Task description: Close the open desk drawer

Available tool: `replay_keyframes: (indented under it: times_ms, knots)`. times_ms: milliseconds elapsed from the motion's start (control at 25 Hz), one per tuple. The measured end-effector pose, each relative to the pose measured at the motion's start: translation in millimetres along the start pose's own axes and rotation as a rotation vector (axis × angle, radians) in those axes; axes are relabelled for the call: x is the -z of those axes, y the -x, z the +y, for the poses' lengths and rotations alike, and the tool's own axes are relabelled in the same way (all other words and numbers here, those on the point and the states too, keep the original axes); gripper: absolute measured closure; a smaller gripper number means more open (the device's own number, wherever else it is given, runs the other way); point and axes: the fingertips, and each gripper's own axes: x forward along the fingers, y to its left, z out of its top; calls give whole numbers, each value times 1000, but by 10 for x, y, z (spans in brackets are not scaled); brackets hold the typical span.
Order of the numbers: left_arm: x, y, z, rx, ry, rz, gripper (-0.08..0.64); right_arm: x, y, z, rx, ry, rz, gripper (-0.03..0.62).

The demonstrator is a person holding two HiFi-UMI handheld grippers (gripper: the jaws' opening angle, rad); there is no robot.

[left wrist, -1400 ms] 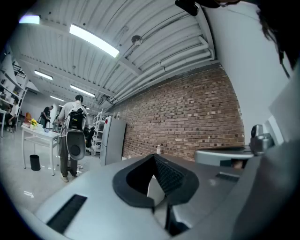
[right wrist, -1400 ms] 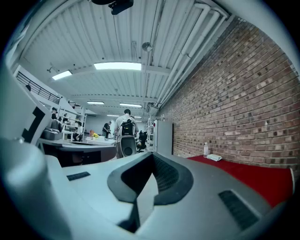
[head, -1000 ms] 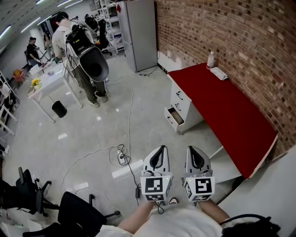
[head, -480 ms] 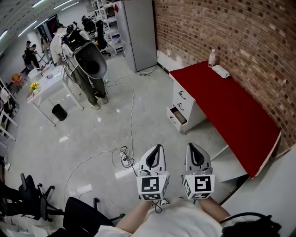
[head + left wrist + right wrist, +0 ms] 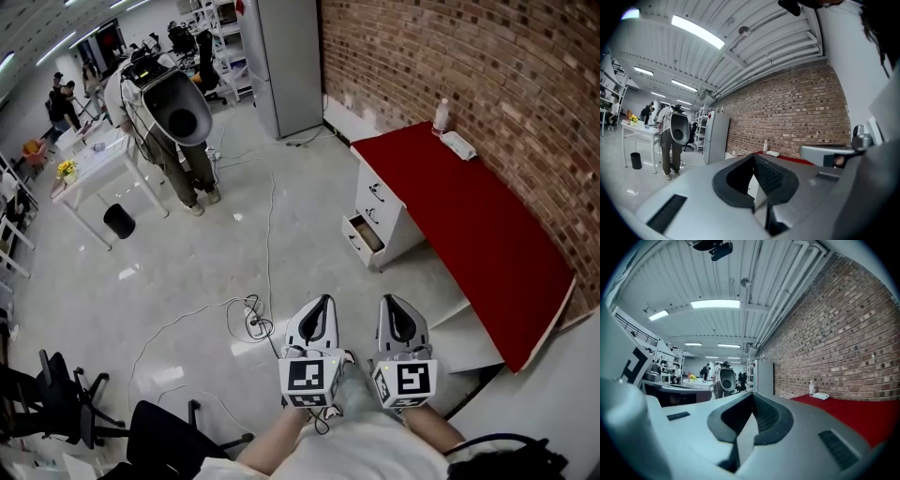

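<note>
Desk has drifted slightly rightward in the head view.
Left gripper and right gripper are both pinched closed and empty; the inside of the open drawer is too small to make out.

The long red-topped white counter is showing a flat, matt red top over smooth white painted fronts, and its open white drawer is looking equally smooth. Behind it the rough red brick wall is showing coarse, unglazed faces with pale mortar lines. The pale grey floor is shining glossy and throwing back bright patches of light. The tall grey metal cabinet is giving off a dull satin sheen. The left hand-held gripper and the right hand-held gripper are presenting smooth, matt grey plastic shells, with ribbed black pads lining their inner faces.
</note>
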Motion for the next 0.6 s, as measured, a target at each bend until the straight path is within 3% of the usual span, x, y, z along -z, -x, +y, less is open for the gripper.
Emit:
replay_keyframes:
  times_ms: [600]
  knots:
    - [-72, -1013, 498, -57, -13, 20, 551, 54, -1137, -377, -33, -31, 9, 594]
